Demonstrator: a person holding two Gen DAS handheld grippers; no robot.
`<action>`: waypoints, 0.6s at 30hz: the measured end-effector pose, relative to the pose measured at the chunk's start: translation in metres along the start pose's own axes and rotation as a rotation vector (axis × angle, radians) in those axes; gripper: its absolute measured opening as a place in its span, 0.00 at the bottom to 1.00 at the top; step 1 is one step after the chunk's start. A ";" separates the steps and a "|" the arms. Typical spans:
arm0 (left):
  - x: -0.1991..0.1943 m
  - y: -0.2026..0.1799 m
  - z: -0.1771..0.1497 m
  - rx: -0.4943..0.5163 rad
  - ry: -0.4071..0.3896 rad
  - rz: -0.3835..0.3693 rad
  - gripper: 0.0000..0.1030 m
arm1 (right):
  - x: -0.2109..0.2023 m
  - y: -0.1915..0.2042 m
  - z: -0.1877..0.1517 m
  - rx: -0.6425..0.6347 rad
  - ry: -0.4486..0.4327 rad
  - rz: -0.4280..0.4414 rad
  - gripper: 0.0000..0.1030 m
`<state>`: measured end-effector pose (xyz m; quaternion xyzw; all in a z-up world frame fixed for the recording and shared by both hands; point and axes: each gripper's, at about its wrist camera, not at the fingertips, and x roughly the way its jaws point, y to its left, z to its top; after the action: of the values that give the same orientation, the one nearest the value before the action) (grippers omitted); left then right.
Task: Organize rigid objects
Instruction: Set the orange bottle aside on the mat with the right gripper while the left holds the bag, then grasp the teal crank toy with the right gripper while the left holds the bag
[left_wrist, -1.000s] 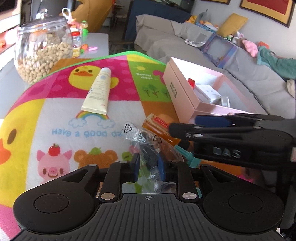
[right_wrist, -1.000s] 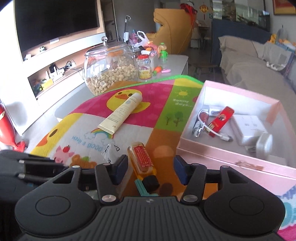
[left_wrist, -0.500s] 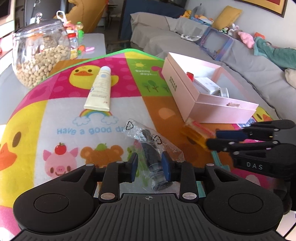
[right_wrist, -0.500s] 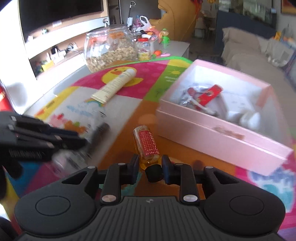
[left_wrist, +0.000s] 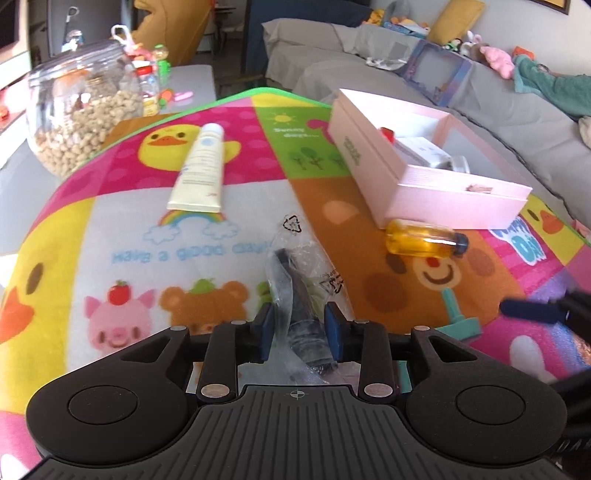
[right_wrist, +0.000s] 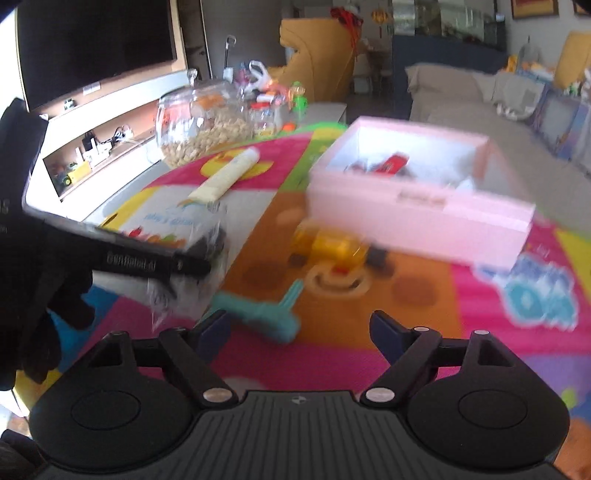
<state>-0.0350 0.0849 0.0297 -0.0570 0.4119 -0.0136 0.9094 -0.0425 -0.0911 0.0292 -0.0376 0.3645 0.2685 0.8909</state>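
The pink box (left_wrist: 436, 184) sits open on the cartoon-print play mat (left_wrist: 110, 236), and everything else is placed from it. Just in front of its near wall lies an amber bottle (left_wrist: 424, 242) with a dark cap, on its side and free of both grippers; in the right wrist view it is smeared by blur, so its label cannot be read. Inside the box a red item (right_wrist: 393, 162) and a white packet (left_wrist: 421, 147) show, but the near wall hides the lower half of the contents. Well to the left of the box a cream tube (left_wrist: 201, 170) lies flat, and beyond that a glass jar of nuts (left_wrist: 81, 114) stands at the mat's far edge. In front of the box, toward the camera, the left gripper (left_wrist: 300, 328) has its jaws opening around a clear plastic bag with a dark object inside (left_wrist: 301, 295); the pads seem to stand just off the bag rather than pressing it, though the crinkled film makes this hard to judge. The right gripper (right_wrist: 300, 332) is spreading wide with nothing between its fingers, above a teal tool (right_wrist: 258, 314) lying on the mat in front of the box.
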 end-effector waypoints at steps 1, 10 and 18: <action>-0.001 0.005 0.000 -0.007 0.000 0.015 0.34 | 0.006 0.003 -0.002 0.007 0.021 0.012 0.81; -0.005 0.020 -0.006 -0.040 -0.013 0.038 0.34 | 0.039 0.029 0.019 0.058 0.024 -0.055 0.85; -0.008 0.022 -0.017 -0.047 -0.071 0.017 0.35 | 0.029 0.035 0.013 -0.021 0.001 -0.060 0.85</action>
<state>-0.0534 0.1061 0.0225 -0.0753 0.3800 0.0059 0.9219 -0.0347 -0.0451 0.0235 -0.0581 0.3607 0.2455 0.8979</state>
